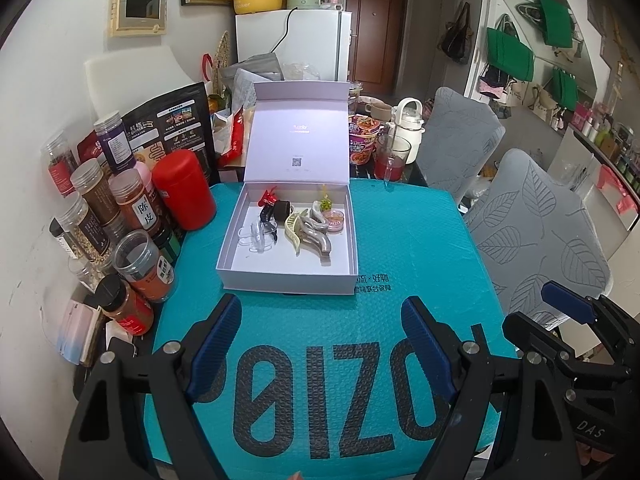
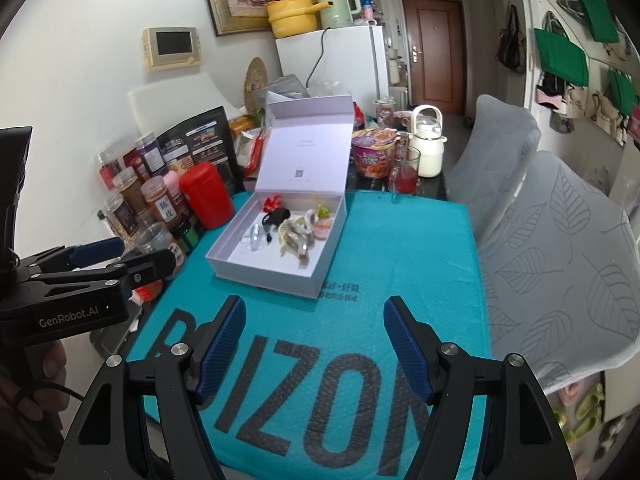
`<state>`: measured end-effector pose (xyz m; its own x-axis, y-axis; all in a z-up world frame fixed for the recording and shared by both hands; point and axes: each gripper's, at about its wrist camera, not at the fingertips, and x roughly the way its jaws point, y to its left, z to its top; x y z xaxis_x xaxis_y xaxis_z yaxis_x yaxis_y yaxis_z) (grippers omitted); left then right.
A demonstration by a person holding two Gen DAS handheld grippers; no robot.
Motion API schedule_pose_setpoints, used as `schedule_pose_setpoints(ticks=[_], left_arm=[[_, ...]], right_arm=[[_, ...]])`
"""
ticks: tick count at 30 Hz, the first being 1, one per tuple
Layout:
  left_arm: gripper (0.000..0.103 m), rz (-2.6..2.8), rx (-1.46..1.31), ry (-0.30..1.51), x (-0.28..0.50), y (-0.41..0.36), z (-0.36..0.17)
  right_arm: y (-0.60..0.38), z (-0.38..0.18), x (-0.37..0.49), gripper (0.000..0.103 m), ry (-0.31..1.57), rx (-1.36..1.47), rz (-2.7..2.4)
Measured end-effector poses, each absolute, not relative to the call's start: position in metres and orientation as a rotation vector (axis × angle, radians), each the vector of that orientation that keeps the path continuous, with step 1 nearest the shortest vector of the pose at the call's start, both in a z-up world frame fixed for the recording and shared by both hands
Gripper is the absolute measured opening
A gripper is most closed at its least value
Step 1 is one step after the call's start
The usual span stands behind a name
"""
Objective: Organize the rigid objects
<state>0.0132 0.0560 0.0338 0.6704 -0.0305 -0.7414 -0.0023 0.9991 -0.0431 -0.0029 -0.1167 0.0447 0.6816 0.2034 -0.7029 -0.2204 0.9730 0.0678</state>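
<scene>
An open lavender box (image 1: 240, 276) (image 2: 224, 264) stands on a teal padded mailer (image 1: 400, 248) (image 2: 400, 248), its lid upright behind it. Inside lie several hair clips: a clear one (image 1: 256, 238), a black one (image 1: 276, 212), a red bow (image 1: 267, 199), a cream claw (image 1: 294, 232), a grey claw (image 1: 316, 236) and a small pink tin (image 1: 334, 218). My left gripper (image 1: 322, 320) is open and empty, above the mailer in front of the box. My right gripper (image 2: 314, 320) is open and empty, also short of the box.
Spice jars (image 1: 132, 204) and a red canister (image 1: 184, 188) crowd the table's left side. A noodle cup (image 1: 362, 140), a glass of red drink (image 1: 390, 160) and a white kettle (image 1: 408, 124) stand behind the mailer. Two grey-covered chairs (image 1: 536, 224) stand to the right.
</scene>
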Motion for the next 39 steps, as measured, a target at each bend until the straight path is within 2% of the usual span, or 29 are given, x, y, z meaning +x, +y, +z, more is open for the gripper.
schedule_pose_setpoints(ticks=[39], left_arm=[[0.083,-0.02,-0.037,0.836,0.0123,0.0518,0.0354]], right_arm=[[-0.1225,0.0462,-0.0057,0.072,0.784,-0.025,0.221]])
